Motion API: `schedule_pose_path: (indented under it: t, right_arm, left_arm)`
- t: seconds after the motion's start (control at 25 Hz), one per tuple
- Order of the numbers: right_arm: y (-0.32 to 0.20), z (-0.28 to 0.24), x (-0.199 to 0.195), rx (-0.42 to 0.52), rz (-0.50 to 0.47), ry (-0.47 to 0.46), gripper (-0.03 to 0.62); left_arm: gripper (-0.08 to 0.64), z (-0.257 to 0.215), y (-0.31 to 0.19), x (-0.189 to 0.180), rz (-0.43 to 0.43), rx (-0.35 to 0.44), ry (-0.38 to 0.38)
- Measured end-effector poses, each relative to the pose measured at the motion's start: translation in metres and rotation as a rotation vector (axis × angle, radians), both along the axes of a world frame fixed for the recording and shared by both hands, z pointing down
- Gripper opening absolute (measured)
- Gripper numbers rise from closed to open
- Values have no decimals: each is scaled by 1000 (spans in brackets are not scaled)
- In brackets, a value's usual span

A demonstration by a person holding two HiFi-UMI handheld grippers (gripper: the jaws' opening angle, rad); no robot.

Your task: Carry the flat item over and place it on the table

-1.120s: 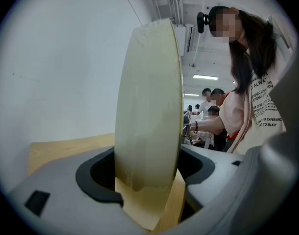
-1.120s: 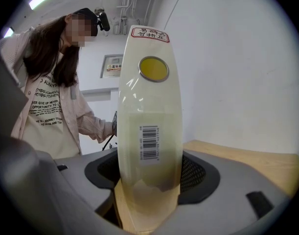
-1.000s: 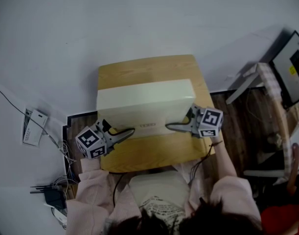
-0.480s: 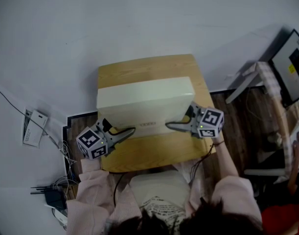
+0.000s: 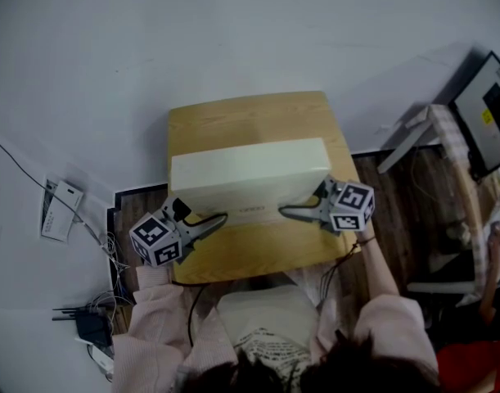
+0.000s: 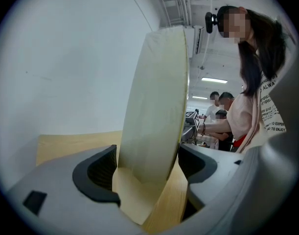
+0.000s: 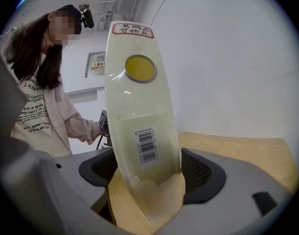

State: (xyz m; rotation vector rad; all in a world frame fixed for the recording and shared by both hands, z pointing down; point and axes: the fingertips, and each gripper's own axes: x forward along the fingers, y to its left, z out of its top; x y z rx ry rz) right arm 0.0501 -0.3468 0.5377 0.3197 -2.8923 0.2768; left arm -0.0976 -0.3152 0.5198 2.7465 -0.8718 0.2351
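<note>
Right, I read this as the release step. The flat box (image 5: 248,174) lies flat on the wooden table (image 5: 233,113), so the carrying looks done and only letting go remains. My left gripper (image 5: 217,220) sits at the box's near left end. Its jaws have just been opening and stand wide, with the box's edge between the pads, a gap showing on one side and nothing pinched. My right gripper (image 5: 289,213) mirrors it at the near right end. Its jaws have likewise just been opening, and the barcoded end of the box stands between them, close to one pad but not clamped. Next, I judge, both grippers should draw straight back toward me so that neither pad drags the box.
</note>
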Motion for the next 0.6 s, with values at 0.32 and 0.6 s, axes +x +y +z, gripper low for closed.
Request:
schedule_pose_path:
  t: [0.32, 0.6]
  right_arm:
    - [3, 2, 3, -37, 33, 11, 422]
    - [4, 1, 6, -69, 58, 15, 431]
  left_arm:
    - [405, -1, 6, -8, -37, -17, 14]
    - [405, -1, 13, -15, -58, -39, 13]
